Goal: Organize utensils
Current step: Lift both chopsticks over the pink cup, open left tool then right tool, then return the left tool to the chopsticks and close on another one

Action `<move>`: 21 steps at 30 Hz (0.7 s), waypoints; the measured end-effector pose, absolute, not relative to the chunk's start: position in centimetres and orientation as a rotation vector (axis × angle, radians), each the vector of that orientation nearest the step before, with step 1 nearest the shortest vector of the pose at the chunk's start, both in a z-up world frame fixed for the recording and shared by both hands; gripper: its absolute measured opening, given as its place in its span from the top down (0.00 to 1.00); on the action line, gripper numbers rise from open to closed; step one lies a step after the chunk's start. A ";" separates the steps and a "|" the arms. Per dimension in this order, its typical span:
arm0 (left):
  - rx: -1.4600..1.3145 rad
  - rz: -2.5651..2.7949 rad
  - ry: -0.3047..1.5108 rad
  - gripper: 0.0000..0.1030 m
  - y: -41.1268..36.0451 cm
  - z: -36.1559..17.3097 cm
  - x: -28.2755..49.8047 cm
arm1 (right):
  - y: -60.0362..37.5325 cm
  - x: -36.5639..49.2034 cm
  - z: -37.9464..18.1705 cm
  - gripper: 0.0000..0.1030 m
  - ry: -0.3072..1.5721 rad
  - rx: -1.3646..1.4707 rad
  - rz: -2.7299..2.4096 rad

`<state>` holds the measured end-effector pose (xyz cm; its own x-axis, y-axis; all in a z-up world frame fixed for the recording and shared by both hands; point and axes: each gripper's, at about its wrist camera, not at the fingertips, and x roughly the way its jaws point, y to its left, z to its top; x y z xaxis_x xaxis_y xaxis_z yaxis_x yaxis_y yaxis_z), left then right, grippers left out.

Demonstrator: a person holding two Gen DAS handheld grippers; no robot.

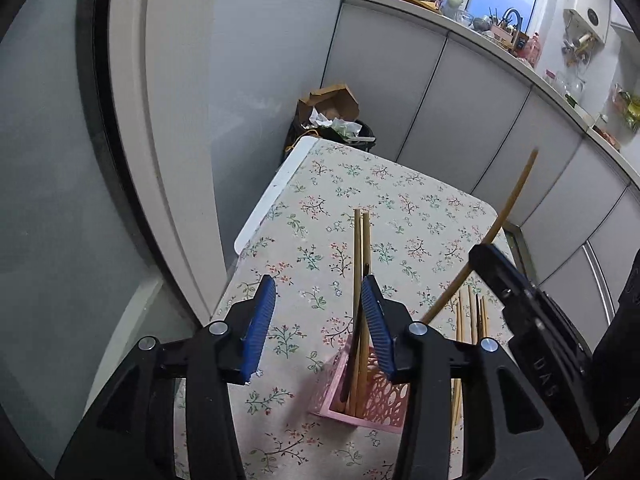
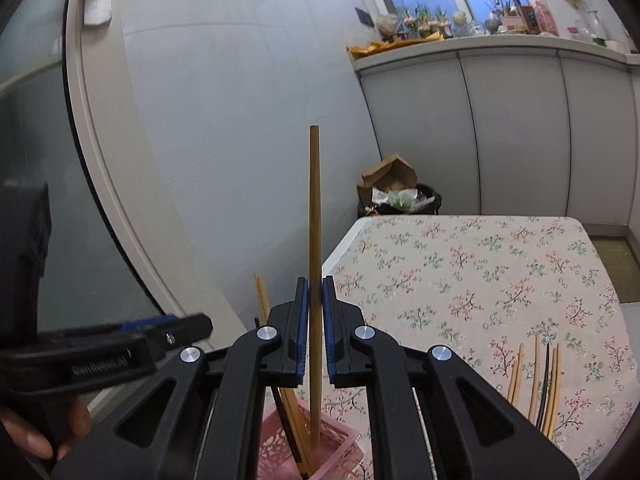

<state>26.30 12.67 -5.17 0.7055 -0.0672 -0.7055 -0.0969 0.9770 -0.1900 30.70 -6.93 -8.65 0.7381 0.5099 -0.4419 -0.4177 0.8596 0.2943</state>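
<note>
A pink perforated holder [image 1: 370,398] stands on the floral table and holds several chopsticks [image 1: 360,280]; it also shows in the right wrist view [image 2: 316,448]. My right gripper [image 2: 315,320] is shut on a wooden chopstick [image 2: 315,208], held upright with its lower end inside the holder. In the left wrist view that chopstick [image 1: 508,212] slants up from the right gripper [image 1: 486,254]. My left gripper [image 1: 318,312] is open and empty, just above the holder. Several loose chopsticks [image 2: 540,384] lie on the table to the right; they also show in the left wrist view [image 1: 472,320].
The floral tablecloth [image 2: 460,280] covers the table. A black bin with cardboard and rubbish [image 1: 332,120] stands beyond the table's far corner. Grey cabinets [image 1: 460,100] run along the right. A curved door frame [image 1: 160,160] is at the left.
</note>
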 end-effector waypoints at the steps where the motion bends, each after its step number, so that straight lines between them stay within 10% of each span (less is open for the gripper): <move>1: -0.219 0.013 0.788 0.58 12.6 -5.1 26.2 | -7.0 30.7 -8.6 0.92 0.550 0.178 0.517; 21: -0.062 -0.276 0.762 0.58 -1.4 -2.7 23.1 | -28.4 30.0 -4.1 0.62 0.592 0.450 0.198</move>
<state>23.14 -1.38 -2.71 0.6894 -0.2692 -0.6725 0.2241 0.9621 -0.1553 30.04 -28.43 -4.09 0.8145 0.3061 -0.4928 -0.0523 0.8848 0.4631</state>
